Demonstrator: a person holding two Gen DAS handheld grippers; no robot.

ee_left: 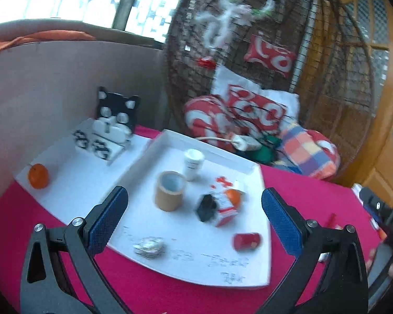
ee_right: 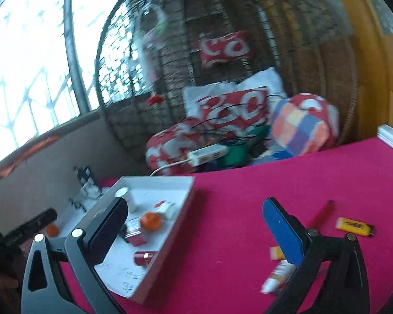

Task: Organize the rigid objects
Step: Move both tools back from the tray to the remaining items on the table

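Both your tongs are spread wide and holding nothing: the left gripper (ee_left: 194, 218) hangs over the white tray (ee_left: 259, 274) with the tape roll (ee_left: 169, 194) between its fingers, the right gripper (ee_right: 194, 233) over pink cloth (ee_right: 222, 235), yellow lighter (ee_right: 355, 226) just off to its right.

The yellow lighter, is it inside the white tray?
No, the yellow lighter lies on the pink tablecloth, well to the right of the white tray.

Tablecloth (ee_right: 249, 209) was magenta. Tray (ee_left: 170, 136) white. Tape roll (ee_left: 169, 195) tan. Lighter (ee_right: 355, 227), at 3 o'clock, yellow. Cushions (ee_left: 254, 110) red with white lettering.
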